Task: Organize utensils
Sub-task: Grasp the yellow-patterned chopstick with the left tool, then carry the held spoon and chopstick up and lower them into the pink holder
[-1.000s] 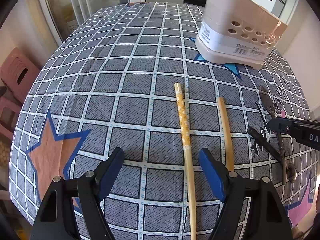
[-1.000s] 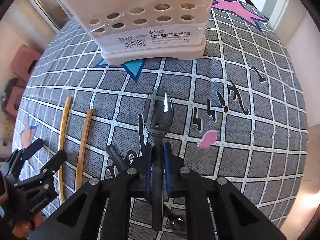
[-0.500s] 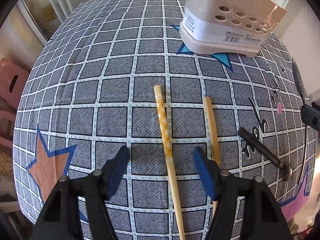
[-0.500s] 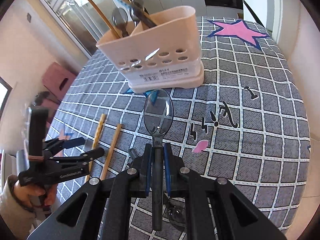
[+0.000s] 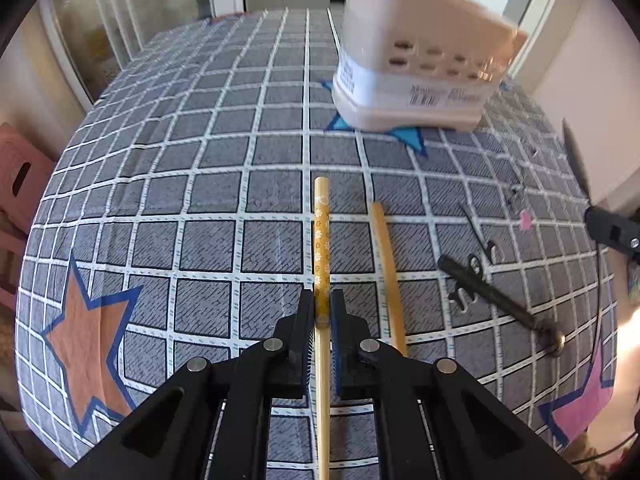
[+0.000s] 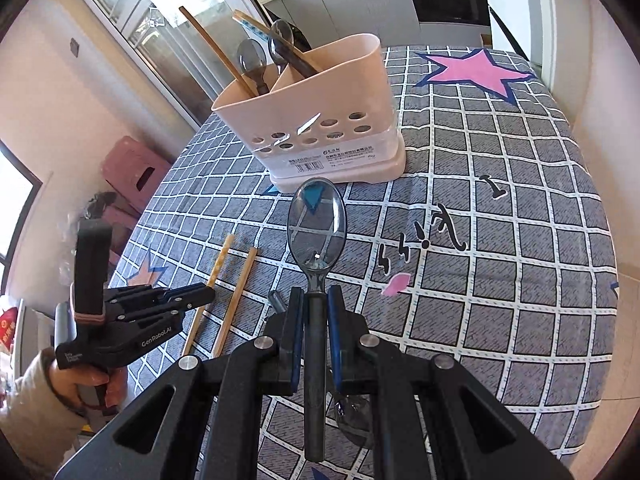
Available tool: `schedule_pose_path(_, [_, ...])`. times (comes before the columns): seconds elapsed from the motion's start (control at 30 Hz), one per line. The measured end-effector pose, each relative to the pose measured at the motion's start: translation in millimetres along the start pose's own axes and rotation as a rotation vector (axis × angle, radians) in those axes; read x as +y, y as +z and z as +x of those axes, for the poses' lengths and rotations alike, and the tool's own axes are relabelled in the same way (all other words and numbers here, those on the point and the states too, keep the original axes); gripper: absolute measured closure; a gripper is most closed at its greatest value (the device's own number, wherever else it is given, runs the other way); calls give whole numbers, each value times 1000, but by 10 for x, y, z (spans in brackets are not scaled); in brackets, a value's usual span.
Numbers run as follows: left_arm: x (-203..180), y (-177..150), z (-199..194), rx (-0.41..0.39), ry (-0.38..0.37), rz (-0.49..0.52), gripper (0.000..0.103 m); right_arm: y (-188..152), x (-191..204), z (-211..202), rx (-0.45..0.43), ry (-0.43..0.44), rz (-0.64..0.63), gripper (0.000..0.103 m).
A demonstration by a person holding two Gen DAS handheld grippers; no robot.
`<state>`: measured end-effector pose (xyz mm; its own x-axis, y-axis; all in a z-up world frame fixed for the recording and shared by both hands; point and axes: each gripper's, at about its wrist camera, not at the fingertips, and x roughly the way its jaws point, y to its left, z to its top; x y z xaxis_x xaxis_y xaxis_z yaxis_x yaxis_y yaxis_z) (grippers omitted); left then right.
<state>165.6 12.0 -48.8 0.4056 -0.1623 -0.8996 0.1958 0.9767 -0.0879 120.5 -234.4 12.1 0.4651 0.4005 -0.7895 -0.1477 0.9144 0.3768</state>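
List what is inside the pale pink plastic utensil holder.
In the pale pink plastic utensil holder, the right wrist view shows two smoky transparent spoons and wooden chopsticks sticking out. Its walls hide their lower ends and anything shorter.

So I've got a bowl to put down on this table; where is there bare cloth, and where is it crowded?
Free: the checked cloth left of the patterned chopstick, out to the orange star, and the far side right of the utensil holder, around the pink star. Crowded: the strip in front of the holder, with the plain chopstick and a dark utensil.
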Motion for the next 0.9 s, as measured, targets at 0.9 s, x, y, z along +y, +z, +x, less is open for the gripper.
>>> schedule_pose_path(0.9, [-312,246,-1273,-519,-20,-27,64,366,43,-574,-196,56,-77,91])
